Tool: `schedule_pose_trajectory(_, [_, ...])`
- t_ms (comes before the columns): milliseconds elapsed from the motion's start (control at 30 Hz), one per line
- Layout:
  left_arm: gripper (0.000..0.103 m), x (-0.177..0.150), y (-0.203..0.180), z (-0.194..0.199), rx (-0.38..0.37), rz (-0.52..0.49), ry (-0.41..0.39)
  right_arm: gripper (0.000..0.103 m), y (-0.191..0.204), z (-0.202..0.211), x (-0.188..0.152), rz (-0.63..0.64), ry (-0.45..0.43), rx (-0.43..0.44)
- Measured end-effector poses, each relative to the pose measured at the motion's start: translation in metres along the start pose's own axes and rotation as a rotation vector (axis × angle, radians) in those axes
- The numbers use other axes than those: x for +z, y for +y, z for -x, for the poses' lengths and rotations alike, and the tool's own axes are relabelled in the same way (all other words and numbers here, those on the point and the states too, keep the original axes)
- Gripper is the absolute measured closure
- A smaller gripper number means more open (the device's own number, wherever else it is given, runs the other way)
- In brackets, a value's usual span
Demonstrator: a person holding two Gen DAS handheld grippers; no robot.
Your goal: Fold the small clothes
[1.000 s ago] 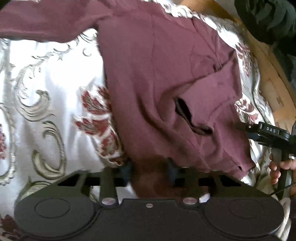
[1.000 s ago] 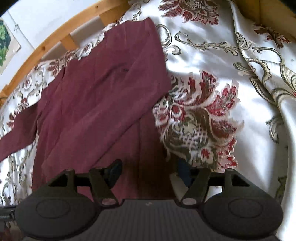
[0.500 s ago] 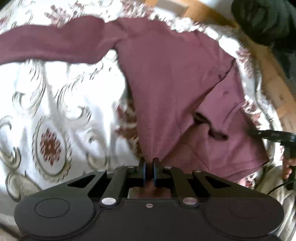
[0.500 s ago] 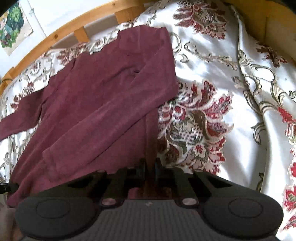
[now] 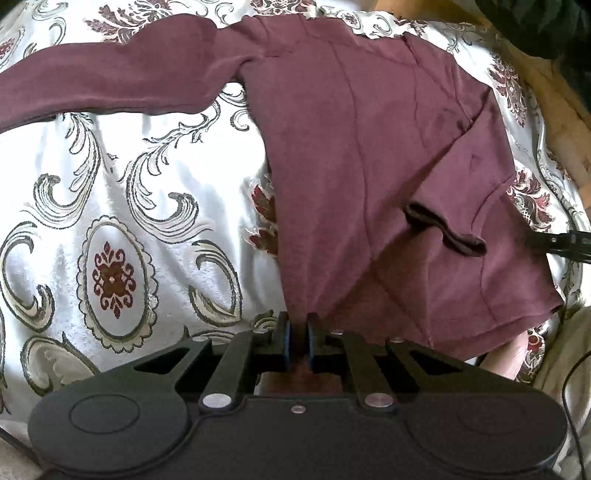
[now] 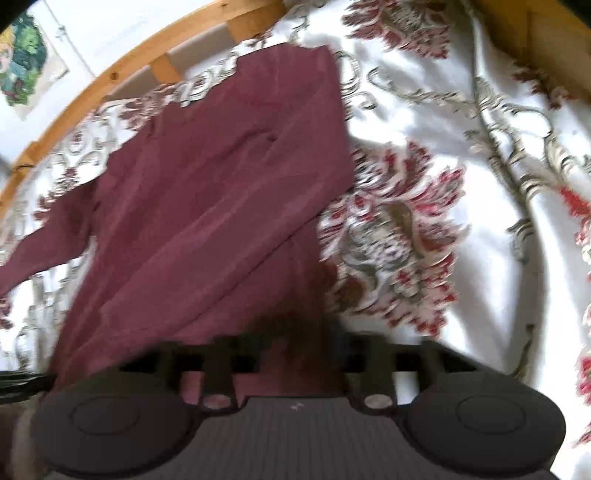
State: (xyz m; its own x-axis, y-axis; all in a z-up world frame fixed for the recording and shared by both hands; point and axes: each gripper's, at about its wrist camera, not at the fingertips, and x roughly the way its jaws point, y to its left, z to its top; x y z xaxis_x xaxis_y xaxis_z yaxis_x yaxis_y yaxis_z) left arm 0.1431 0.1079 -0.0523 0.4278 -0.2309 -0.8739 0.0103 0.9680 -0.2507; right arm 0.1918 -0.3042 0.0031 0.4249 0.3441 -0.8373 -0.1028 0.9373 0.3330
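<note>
A maroon long-sleeved shirt (image 5: 369, 155) lies on a patterned white bedspread (image 5: 110, 206). One sleeve stretches out to the far left (image 5: 110, 85); the other is folded over the body, its cuff (image 5: 443, 232) lying on top. My left gripper (image 5: 298, 339) is shut on the shirt's near hem corner and lifts it. In the right wrist view the shirt (image 6: 221, 206) runs away to the upper left. My right gripper (image 6: 306, 347) is blurred, with shirt fabric between its fingers; its jaws look parted.
A wooden bed frame (image 6: 110, 74) curves along the far side, with a wall and a picture (image 6: 22, 62) behind. Dark clothing (image 5: 535, 26) lies at the top right. The right gripper's tip (image 5: 565, 242) shows at the left view's right edge.
Both grippers closed on the shirt's hem and pulled back, lifting it. The right gripper's jaws now look parted again in a blurred frame.
</note>
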Motion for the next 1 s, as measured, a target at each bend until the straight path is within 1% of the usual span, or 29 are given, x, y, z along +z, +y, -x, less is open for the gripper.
schedule_pose_trajectory(33, [0.093,0.000,0.000,0.000,-0.001,0.005,0.000,0.041,0.001,0.002,-0.001,0.004,0.012,0.009])
schedule_pose_trajectory(133, [0.093,-0.001,0.001,0.000,-0.003,0.006,-0.004,0.041,0.009,0.006,-0.009,0.038,0.070,0.001])
schedule_pose_trajectory(233, [0.093,-0.003,0.001,0.002,-0.006,0.001,-0.010,0.046,0.019,0.001,-0.019,0.089,0.150,-0.043])
schedule_pose_trajectory(300, [0.093,-0.003,0.000,0.003,-0.011,0.000,-0.014,0.048,0.023,-0.002,-0.021,0.121,0.187,-0.065])
schedule_pose_trajectory(333, [0.093,-0.003,0.000,0.004,-0.014,0.000,-0.018,0.060,0.025,-0.004,-0.022,0.132,0.200,-0.076])
schedule_pose_trajectory(367, [0.093,-0.004,0.000,0.006,-0.015,0.001,-0.021,0.086,0.026,-0.005,-0.022,0.142,0.215,-0.090])
schedule_pose_trajectory(400, [0.093,-0.005,0.000,0.007,-0.016,0.002,-0.024,0.093,0.026,-0.004,-0.022,0.154,0.225,-0.114])
schedule_pose_trajectory(467, [0.094,-0.006,0.000,0.009,-0.019,0.006,-0.025,0.096,0.027,0.001,-0.023,0.175,0.220,-0.124])
schedule_pose_trajectory(567, [0.094,-0.007,0.000,0.009,-0.016,0.001,-0.013,0.096,0.023,0.018,-0.023,0.249,0.162,-0.226])
schedule_pose_trajectory(600, [0.096,-0.007,-0.001,0.007,-0.013,-0.007,-0.006,0.096,0.018,0.023,-0.024,0.240,0.152,-0.238])
schedule_pose_trajectory(633, [0.099,-0.008,-0.003,0.005,-0.005,-0.014,0.001,0.096,0.010,0.026,-0.026,0.203,0.156,-0.229])
schedule_pose_trajectory(667, [0.099,-0.008,-0.004,0.003,0.002,-0.021,0.006,0.096,0.003,0.026,-0.028,0.167,0.164,-0.213])
schedule_pose_trajectory(733, [0.099,-0.007,-0.006,0.001,0.007,-0.028,0.011,0.094,0.001,0.027,-0.030,0.152,0.163,-0.198])
schedule_pose_trajectory(767, [0.097,-0.007,-0.006,0.002,0.004,-0.027,0.009,0.091,0.004,0.028,-0.030,0.164,0.154,-0.201])
schedule_pose_trajectory(800, [0.093,-0.007,-0.005,0.003,-0.002,-0.025,0.005,0.088,0.007,0.029,-0.031,0.181,0.146,-0.201])
schedule_pose_trajectory(833, [0.088,-0.007,-0.005,0.004,-0.006,-0.019,-0.001,0.078,0.011,0.030,-0.031,0.198,0.141,-0.198])
schedule_pose_trajectory(867, [0.080,-0.007,-0.003,0.006,-0.013,-0.010,-0.012,0.068,0.014,0.030,-0.031,0.211,0.133,-0.203])
schedule_pose_trajectory(900, [0.074,-0.006,-0.002,0.009,-0.022,0.003,-0.027,0.061,0.017,0.031,-0.029,0.229,0.119,-0.204])
schedule_pose_trajectory(933, [0.070,-0.005,0.000,0.012,-0.030,0.018,-0.043,0.049,0.022,0.031,-0.028,0.242,0.107,-0.200])
schedule_pose_trajectory(967, [0.062,-0.002,0.002,0.017,-0.041,0.035,-0.061,0.042,0.026,0.032,-0.026,0.254,0.095,-0.195])
schedule_pose_trajectory(1000, [0.055,0.001,0.004,0.021,-0.048,0.049,-0.076,0.039,0.031,0.034,-0.025,0.266,0.078,-0.190])
